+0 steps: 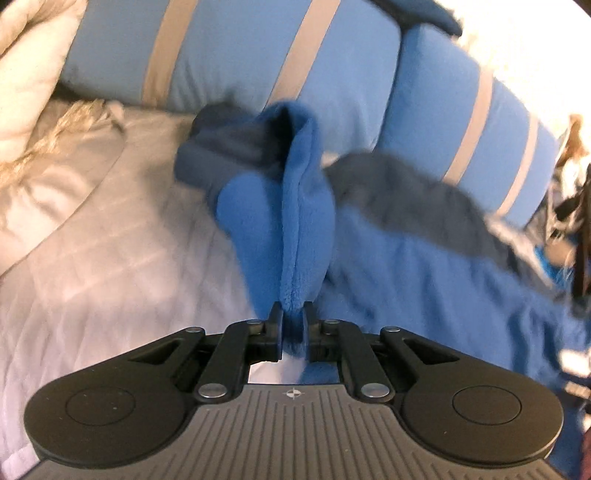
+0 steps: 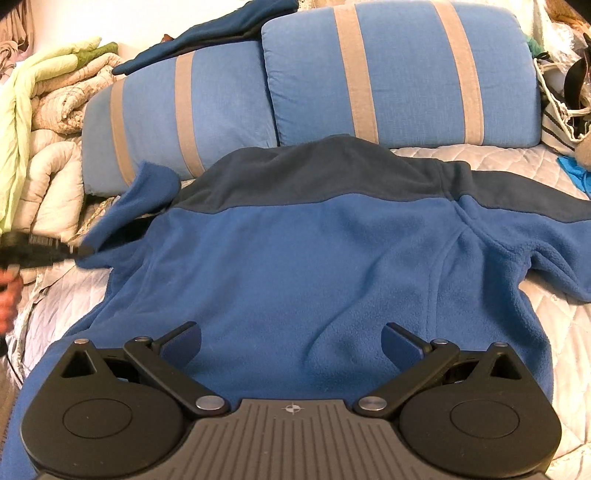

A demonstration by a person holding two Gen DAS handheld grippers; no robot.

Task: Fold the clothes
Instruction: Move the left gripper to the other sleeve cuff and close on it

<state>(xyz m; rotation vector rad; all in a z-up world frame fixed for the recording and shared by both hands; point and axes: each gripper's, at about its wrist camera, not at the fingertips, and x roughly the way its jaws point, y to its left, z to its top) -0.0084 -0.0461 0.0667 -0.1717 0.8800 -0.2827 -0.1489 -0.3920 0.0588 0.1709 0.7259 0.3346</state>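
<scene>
Far left of the right wrist view: a heap of pale quilted bedding [image 2: 48,122] with a light green cover [image 2: 22,110] draped over it. Just below it, at the frame edge, a person's hand [image 2: 7,291] carries the left gripper [image 2: 83,251], seen side-on and blurred; its tip meets the end of the left sleeve [image 2: 147,199] of the blue fleece jacket [image 2: 295,266]. The left wrist view settles the grip: the left gripper [image 1: 293,325] is clenched on a fold of that sleeve [image 1: 295,206], blue pile pinched between both pads, the fabric rising from the jaws as a narrow upright ridge; cuff end blurred beyond it. The jacket lies spread flat on the quilted grey-white bedspread [image 2: 561,332], with its dark navy yoke [image 2: 314,173] towards the cushions and its bright blue body filling the middle of the view. Behind it two blue cushions with beige stripes [image 2: 402,74] stand side by side; a dark blue garment [image 2: 221,29] lies on top of the left one. Lower centre: the right gripper [image 2: 291,343] is released, fingers spread wide, over the jacket's lower body with nothing between the pads. The right sleeve [image 2: 546,251] lies out to the side on the bedspread. Far right: a striped bag [image 2: 557,122] and assorted clutter, detail unclear.
</scene>
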